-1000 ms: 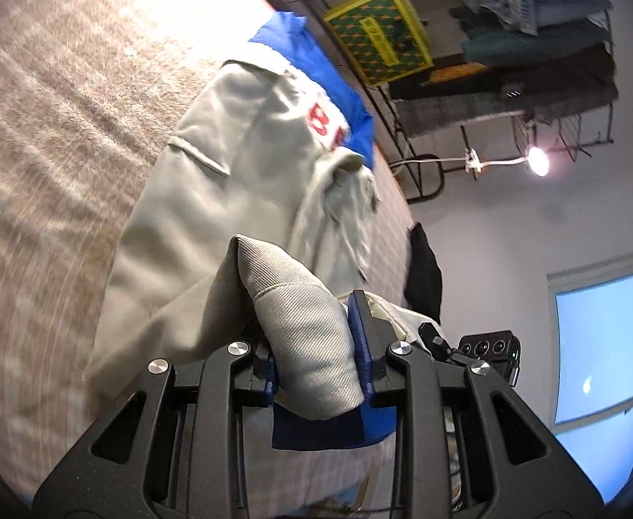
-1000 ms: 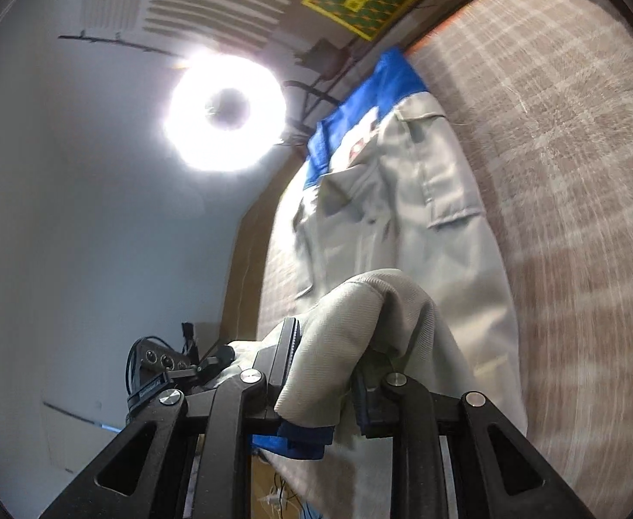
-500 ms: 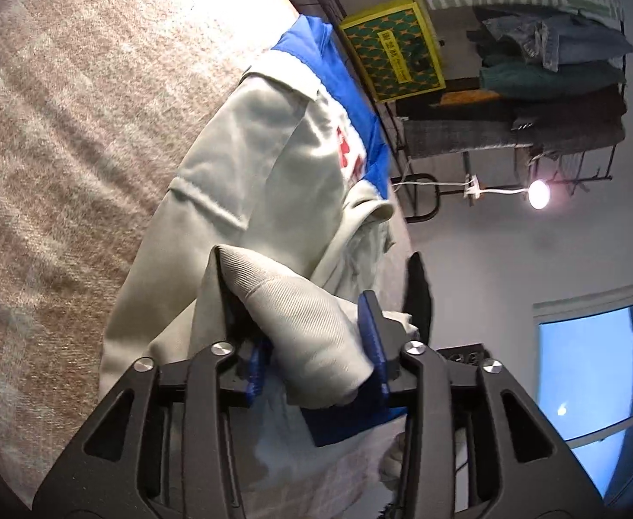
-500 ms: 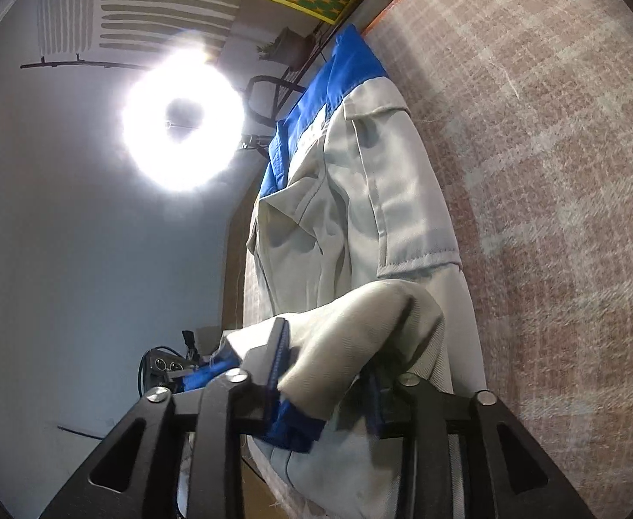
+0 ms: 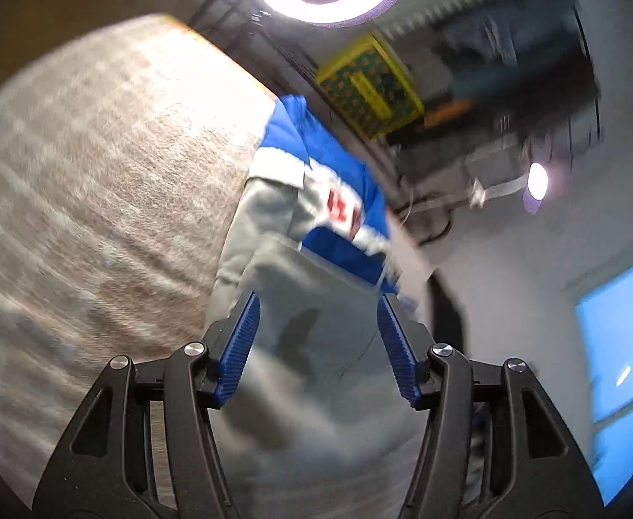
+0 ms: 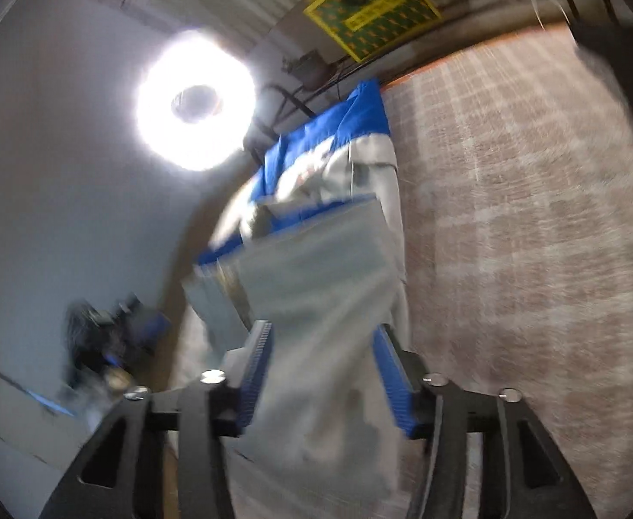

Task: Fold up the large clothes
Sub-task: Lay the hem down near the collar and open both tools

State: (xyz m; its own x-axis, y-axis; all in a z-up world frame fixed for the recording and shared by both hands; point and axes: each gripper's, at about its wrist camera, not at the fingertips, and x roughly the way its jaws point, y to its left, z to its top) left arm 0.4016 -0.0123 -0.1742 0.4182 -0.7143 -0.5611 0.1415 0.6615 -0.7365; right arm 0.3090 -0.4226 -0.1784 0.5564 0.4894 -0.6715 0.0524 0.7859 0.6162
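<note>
The jacket (image 5: 299, 268) lies right in front of me on the checked cloth (image 5: 100, 199) that covers the surface, its grey twill body nearest and its blue shoulders and collar at the far end. My left gripper (image 5: 316, 328) has just been spreading its jaws; the ribbed blue pads (image 5: 241, 346) now stand apart over the grey fabric, which shows between them without being pinched. My right gripper (image 6: 323, 365) has let go too, its pads (image 6: 258, 372) parted on either side of a fold of the same grey cloth, not pressing it as far as the blur allows. From the right wrist view the jacket (image 6: 325, 268) looks folded onto itself, a grey flap laid over the blue band with its white patch and red lettering. The cover is a coarse beige-and-brown weave, flat and wide. Beyond its far edge stand a yellow-and-green patterned box (image 5: 368, 86), a glaring ring light (image 6: 195, 99) against pale walls, and a dark rack of clothes (image 5: 511, 65), blurred.
</note>
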